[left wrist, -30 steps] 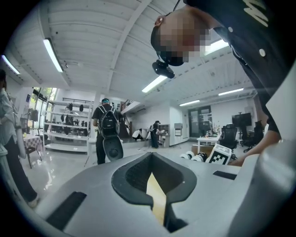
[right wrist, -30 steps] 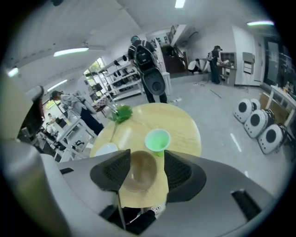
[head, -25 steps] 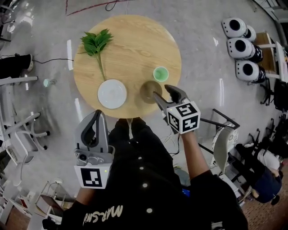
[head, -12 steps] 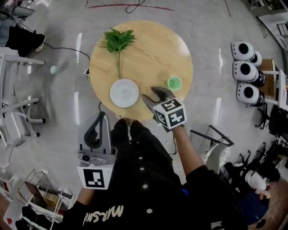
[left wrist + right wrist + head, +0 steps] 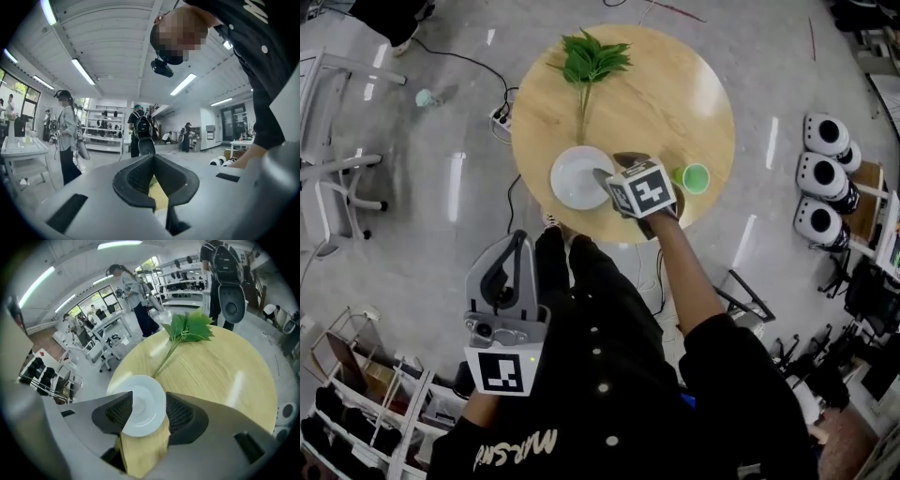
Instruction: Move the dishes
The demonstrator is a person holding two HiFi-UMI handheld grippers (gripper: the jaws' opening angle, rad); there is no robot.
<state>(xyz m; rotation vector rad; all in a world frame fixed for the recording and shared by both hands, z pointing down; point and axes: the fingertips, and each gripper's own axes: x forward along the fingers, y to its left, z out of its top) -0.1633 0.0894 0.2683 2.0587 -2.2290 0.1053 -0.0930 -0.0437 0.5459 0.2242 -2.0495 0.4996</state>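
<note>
Checker: Surface and surroundings?
Clerk: Grey polished floor (image 5: 422,216); one round wooden table (image 5: 675,94) standing on it. A power strip (image 5: 500,117) lies on the floor by the table's left edge, and three white rounded units (image 5: 825,180) stand well apart to the right.
Checker: Items on the table?
Clerk: Item one, white plate (image 5: 577,176), near the edge closest to the person. Item two, green cup (image 5: 696,177), to the right of the plate and apart from it. Item three, leafy green sprig (image 5: 589,61), on the far side, its stem pointing toward the plate.
Checker: Right gripper?
Clerk: Right gripper (image 5: 614,169) is over the table at the plate's right rim. Its own view shows the jaws wide apart with the plate's near rim between them, nothing clamped. Whether a pad touches the rim cannot be told.
Checker: Left gripper?
Clerk: Left gripper (image 5: 514,246) is held back by the person's body, off the table. Its tips are together and it is empty.
</note>
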